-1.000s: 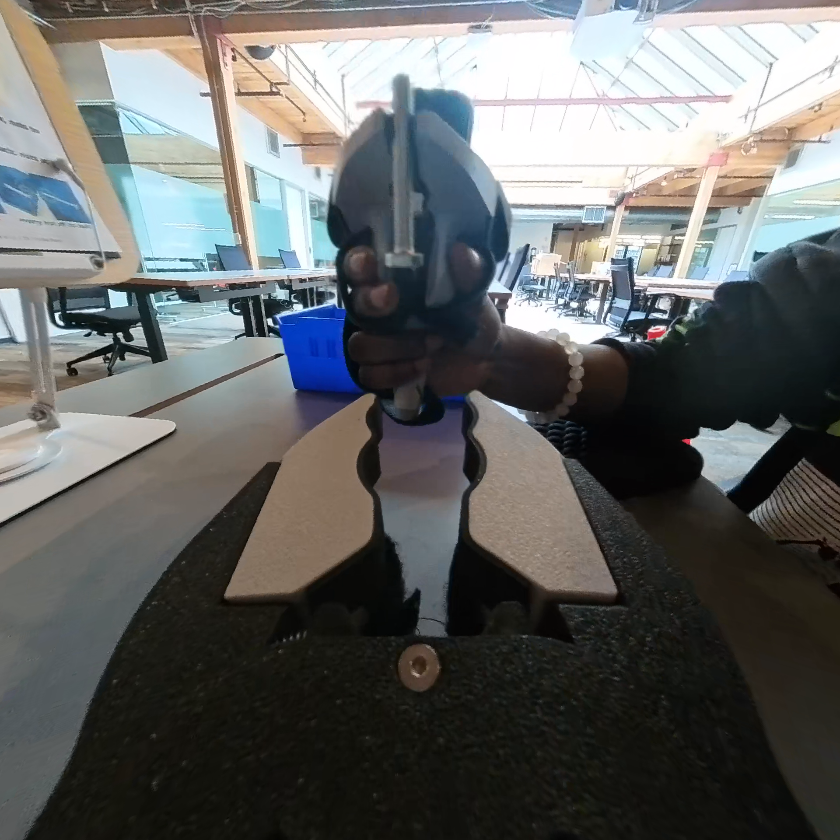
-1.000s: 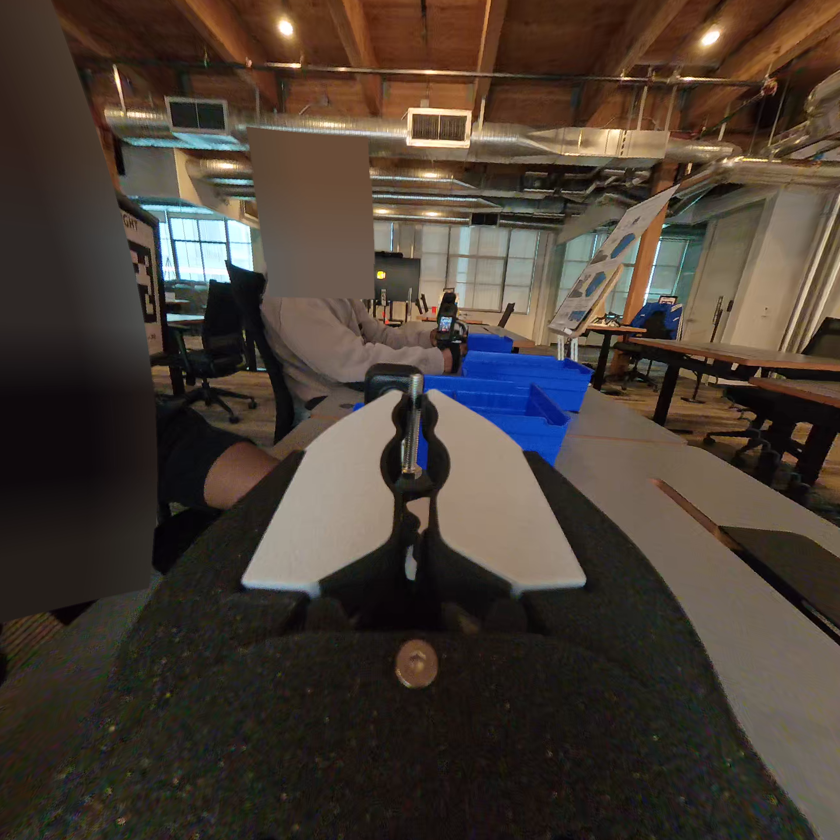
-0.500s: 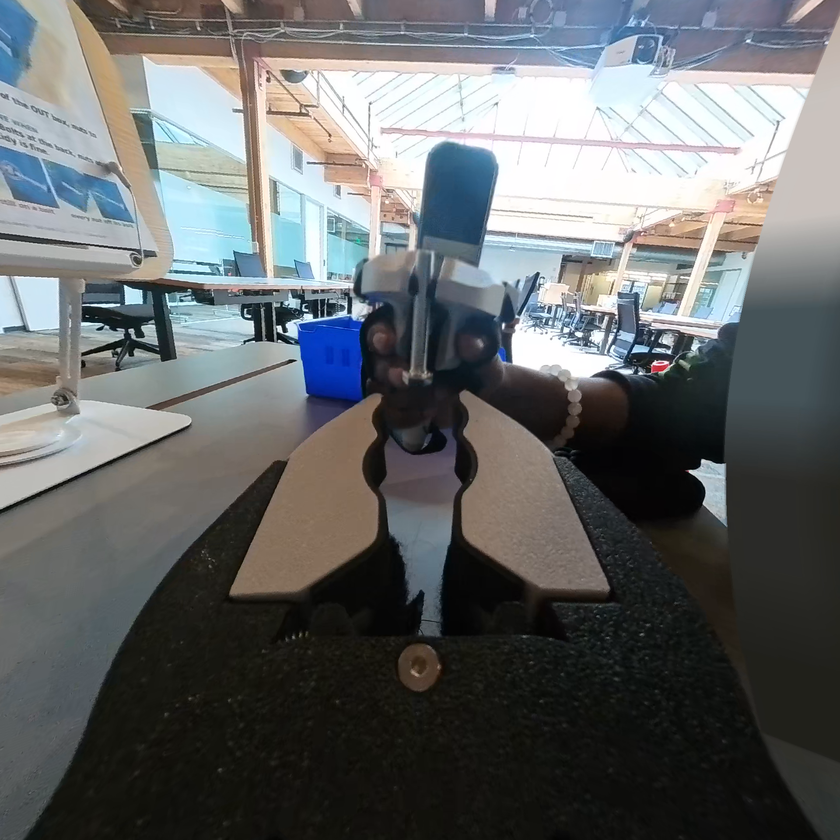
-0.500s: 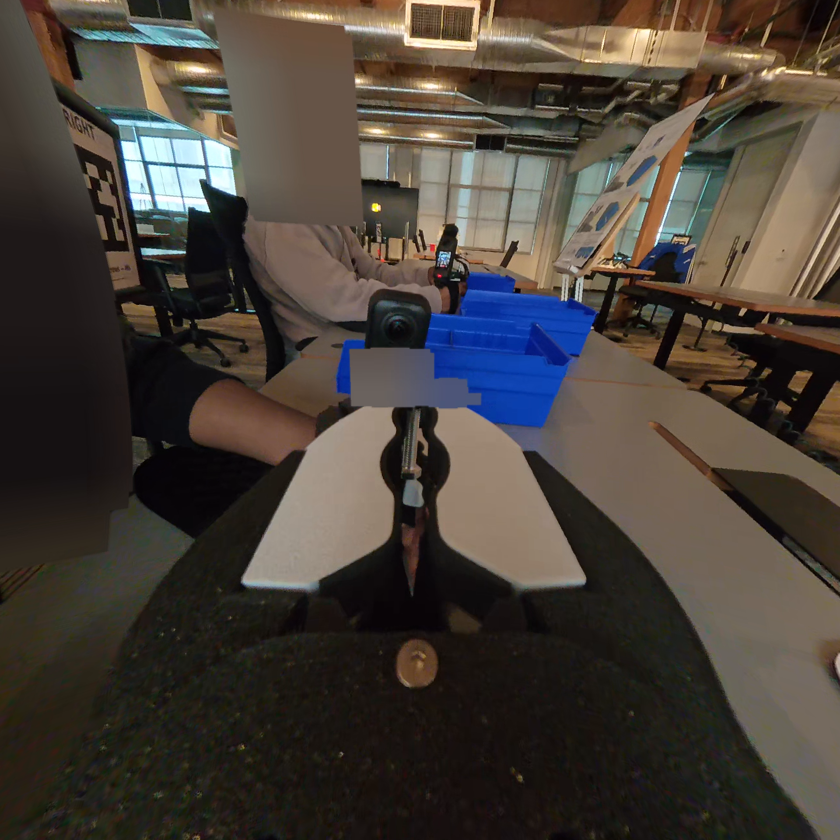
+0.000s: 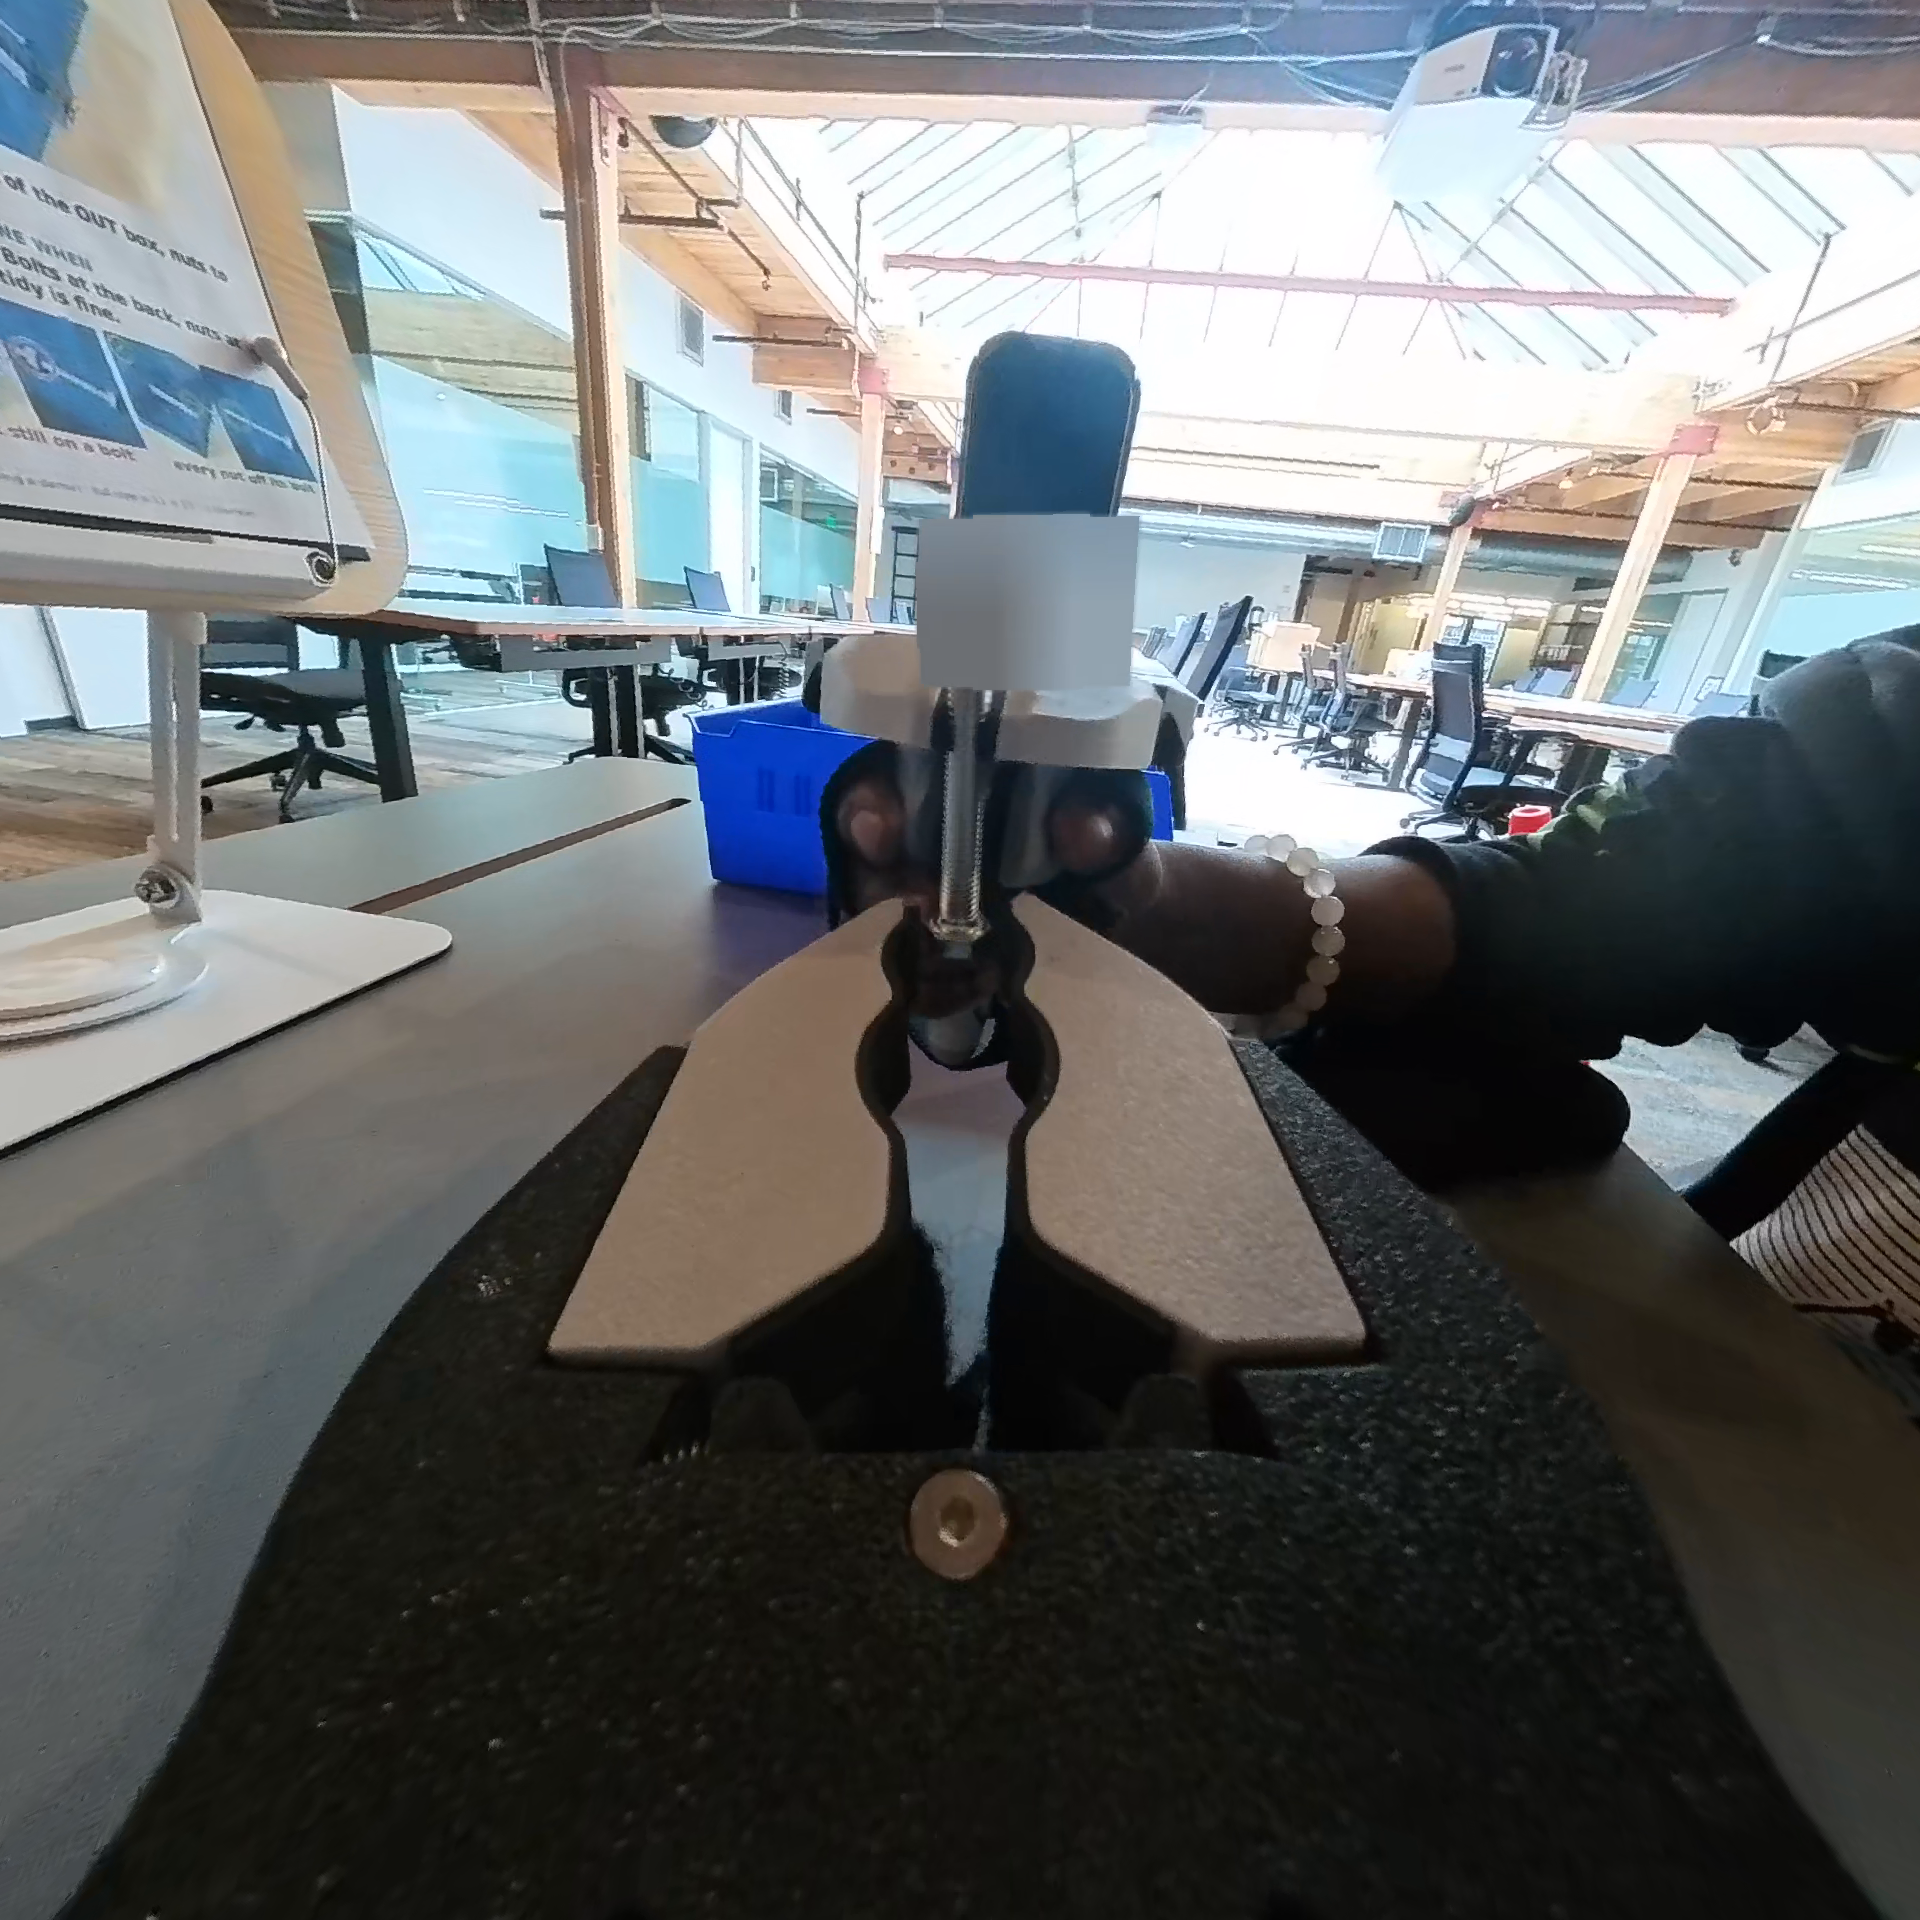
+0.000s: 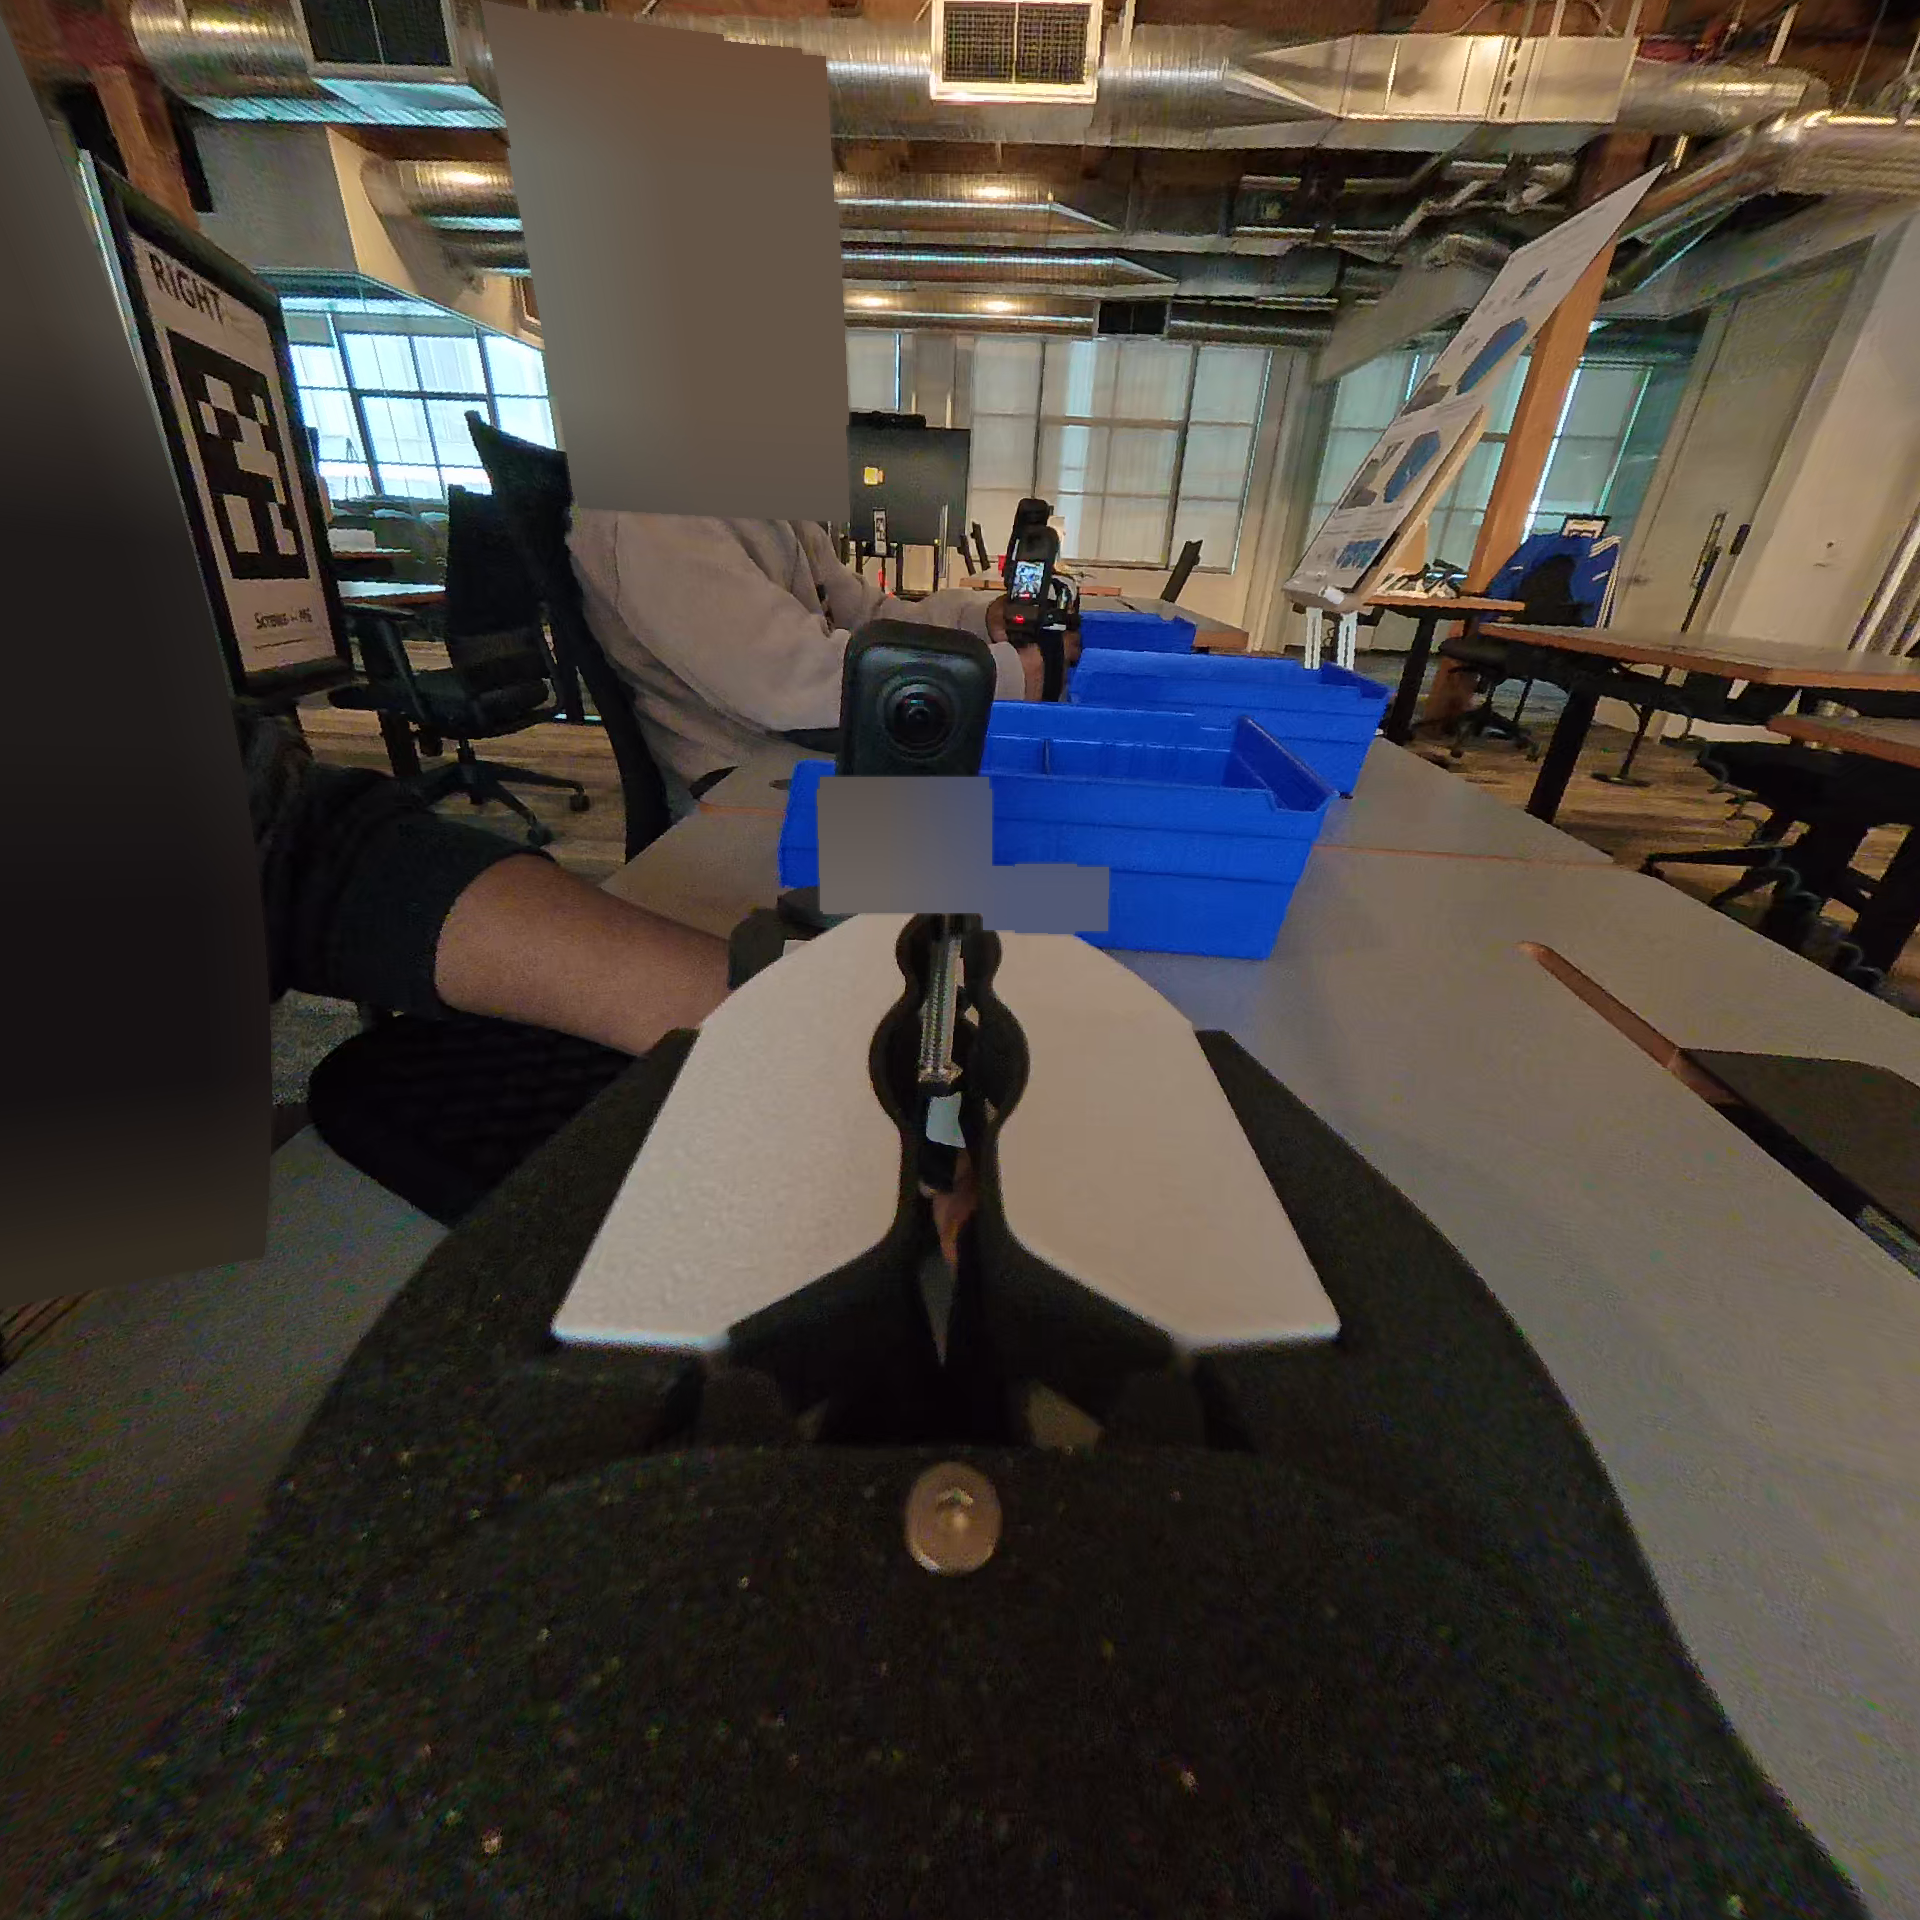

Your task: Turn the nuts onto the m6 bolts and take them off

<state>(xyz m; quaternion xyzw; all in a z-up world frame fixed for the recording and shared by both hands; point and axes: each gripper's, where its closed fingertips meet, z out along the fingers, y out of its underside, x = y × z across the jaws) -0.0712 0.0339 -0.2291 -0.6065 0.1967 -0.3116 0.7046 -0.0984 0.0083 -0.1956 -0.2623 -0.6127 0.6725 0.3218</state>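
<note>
Bolt (image 5: 961,821) is clamped in your right gripper (image 6: 943,1013), long axis pointing straight into your left gripper (image 5: 961,940), whose narrowed fingers bracket the nut (image 5: 958,928) at its tip; contact unclear.

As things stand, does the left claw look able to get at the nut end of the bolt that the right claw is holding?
Probably yes. The bolt points straight at the left claw, its tip with the nut already between the fingertips. Nothing stands between them; whether the pads press yet is unclear.
</note>
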